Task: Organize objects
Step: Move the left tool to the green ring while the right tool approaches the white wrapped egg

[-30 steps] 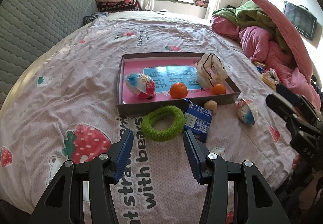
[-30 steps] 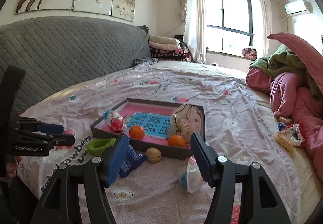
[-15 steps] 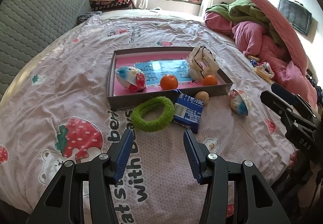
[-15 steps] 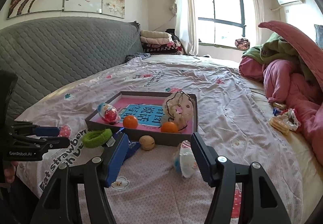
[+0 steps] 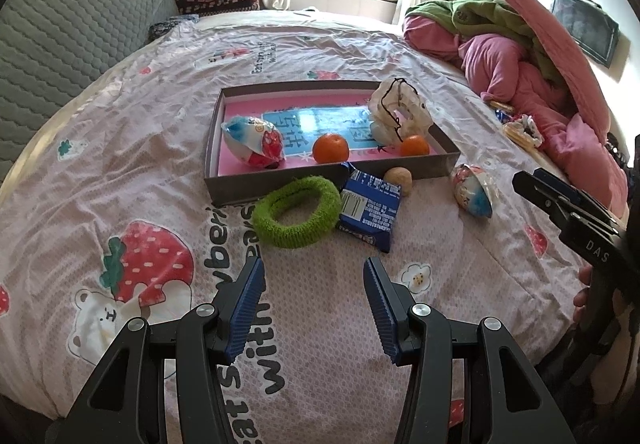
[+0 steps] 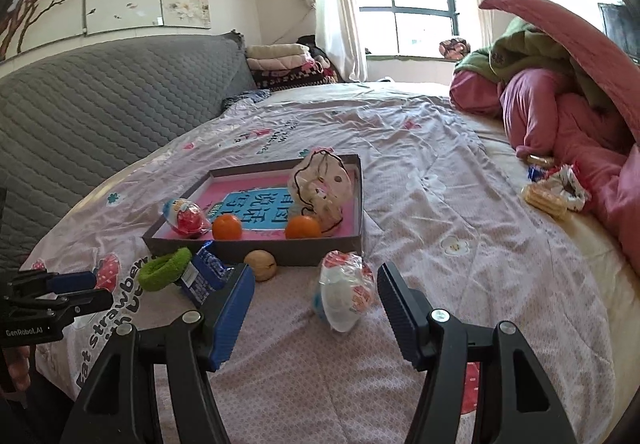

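1. Both pairs of our fingers stand apart and hold nothing: the left gripper (image 5: 312, 308) hangs over the printed bedsheet (image 5: 120, 148), and the right gripper (image 6: 316, 312) hangs over the same sheet further right.
2. Just ahead of our left fingers (image 5: 248, 296) lies a green fuzzy ring (image 5: 296, 212) flat on the sheet, apart from the pads; its far edge touches the tray's near wall.
3. Touching the ring's right side is a blue packet (image 5: 370, 210), tilted up against the tray wall.
4. Ahead of our right fingers (image 6: 234, 308), in line with the gap but beyond the tips, lies a wrapped egg-shaped toy (image 6: 344, 294), not touched by either pad.
5. A small brown nut (image 6: 261, 265) sits between the packet and that toy, just beside the tray wall.
6. Beyond these sits the shallow grey tray (image 5: 224, 184) with a pink floor. Inside it we see another wrapped egg toy (image 5: 254, 142) at the left, two oranges (image 5: 331, 148) near the front wall, and a crumpled white pouch (image 5: 400, 116) in the right far corner.
7. Well off to the right, a heap of pink and green bedding (image 5: 520, 56) lies on the bed, with some snack wrappers (image 6: 556, 192) beside it.
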The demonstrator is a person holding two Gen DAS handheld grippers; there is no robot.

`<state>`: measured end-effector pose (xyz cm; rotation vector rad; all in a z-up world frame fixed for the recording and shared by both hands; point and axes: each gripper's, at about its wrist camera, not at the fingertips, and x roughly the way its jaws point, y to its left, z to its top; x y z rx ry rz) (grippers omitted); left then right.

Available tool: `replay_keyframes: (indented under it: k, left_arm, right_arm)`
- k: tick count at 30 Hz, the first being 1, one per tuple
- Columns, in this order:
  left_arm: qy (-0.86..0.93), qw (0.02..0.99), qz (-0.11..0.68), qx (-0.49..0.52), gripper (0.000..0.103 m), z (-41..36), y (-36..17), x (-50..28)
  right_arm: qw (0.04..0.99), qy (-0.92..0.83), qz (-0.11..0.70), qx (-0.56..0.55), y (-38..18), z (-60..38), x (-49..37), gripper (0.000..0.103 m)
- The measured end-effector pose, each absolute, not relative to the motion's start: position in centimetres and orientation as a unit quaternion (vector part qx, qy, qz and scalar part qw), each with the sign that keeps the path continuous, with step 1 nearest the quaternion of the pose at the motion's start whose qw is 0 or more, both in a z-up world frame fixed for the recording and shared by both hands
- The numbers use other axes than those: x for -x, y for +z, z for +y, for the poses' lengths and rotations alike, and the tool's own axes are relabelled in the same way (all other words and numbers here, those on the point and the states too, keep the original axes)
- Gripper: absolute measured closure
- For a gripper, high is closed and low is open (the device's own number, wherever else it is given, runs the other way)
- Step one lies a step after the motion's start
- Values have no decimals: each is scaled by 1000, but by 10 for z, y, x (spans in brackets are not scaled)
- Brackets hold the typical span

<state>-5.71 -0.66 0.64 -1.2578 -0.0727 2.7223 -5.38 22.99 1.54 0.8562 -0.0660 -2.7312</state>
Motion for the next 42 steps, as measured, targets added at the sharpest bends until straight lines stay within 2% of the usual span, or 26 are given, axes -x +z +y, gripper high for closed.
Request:
replay_keyframes:
  k: [10,24,42]
  left_arm:
    - [902,69,-26,426,50,-8,-2,60]
    - [897,61,-36,435,50,-8,-12,61]
    - [896,54,-37,439,50,-10,-19,68]
  right_arm:
    - [134,-939,-24,-315,8,230,59,39]
    - [142,-928,26,-344,-4,207,60,39]
    - [135,-924,34,-357,-11,204,64,39]
